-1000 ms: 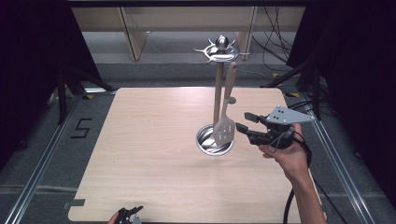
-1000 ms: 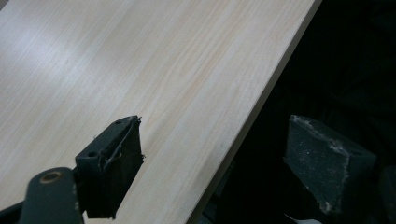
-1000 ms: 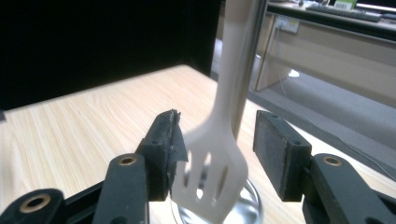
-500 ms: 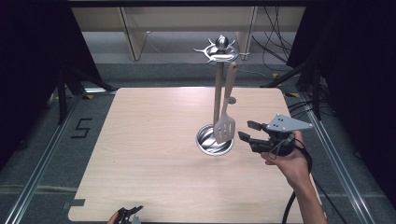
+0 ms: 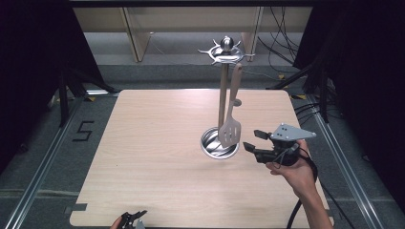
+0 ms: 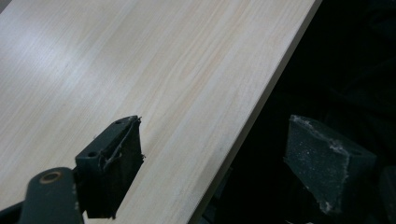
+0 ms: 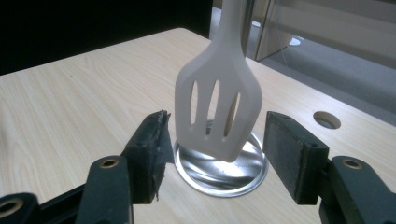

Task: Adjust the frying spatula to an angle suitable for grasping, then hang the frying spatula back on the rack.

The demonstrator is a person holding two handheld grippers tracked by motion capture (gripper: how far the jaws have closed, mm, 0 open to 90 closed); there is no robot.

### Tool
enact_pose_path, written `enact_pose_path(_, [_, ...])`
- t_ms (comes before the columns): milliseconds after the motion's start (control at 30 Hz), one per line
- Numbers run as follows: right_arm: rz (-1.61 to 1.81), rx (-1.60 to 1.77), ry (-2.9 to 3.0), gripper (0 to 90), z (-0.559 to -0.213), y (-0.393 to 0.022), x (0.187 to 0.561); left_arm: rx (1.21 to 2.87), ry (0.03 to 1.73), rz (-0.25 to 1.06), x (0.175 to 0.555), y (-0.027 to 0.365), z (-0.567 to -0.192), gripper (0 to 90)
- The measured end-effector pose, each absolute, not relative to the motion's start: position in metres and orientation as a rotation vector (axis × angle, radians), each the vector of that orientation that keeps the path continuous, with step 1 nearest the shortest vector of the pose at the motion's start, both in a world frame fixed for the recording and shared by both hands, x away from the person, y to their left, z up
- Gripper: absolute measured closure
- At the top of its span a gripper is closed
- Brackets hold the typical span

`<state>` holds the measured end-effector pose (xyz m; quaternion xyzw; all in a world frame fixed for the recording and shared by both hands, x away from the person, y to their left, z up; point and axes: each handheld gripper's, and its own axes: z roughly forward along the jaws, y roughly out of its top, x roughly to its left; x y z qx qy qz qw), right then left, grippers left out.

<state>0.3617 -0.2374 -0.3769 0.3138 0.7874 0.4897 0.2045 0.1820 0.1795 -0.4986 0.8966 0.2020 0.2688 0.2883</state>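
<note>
Since the earlier frames the right gripper has drawn back from the hanging spatula, toward the person and slightly lower, while the left one has stayed at the near table edge.

At the far left, the left gripper [image 5: 133, 219] sits low at the near edge of the table [image 5: 143, 143], its jaws spread wide with nothing between them (half over the wood, half over the dark gap beyond it). Mid-table stands the utensil stand [image 5: 222, 90], its round metal base [image 5: 212, 145] holding nothing. The white slotted spatula [image 5: 230, 129] hangs from the stand's top ring, long axis near vertical, blade down just above the base. To its right, the right gripper [image 5: 253, 140] is released and empty, jaws pointing left at the blade. In the right gripper view the blade [image 7: 217, 102] hangs straight ahead between the jaws, beyond their tips. The right hand is far nearer; any grasp would likely be a short push forward.
</note>
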Motion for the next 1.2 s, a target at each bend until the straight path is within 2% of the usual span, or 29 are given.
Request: enact_pose_path(1200, [1.271,0.913,2.302,39.8,-0.422,-0.245,0.350,2.401,0.527,0.704,0.182,0.180,-0.497,18.0])
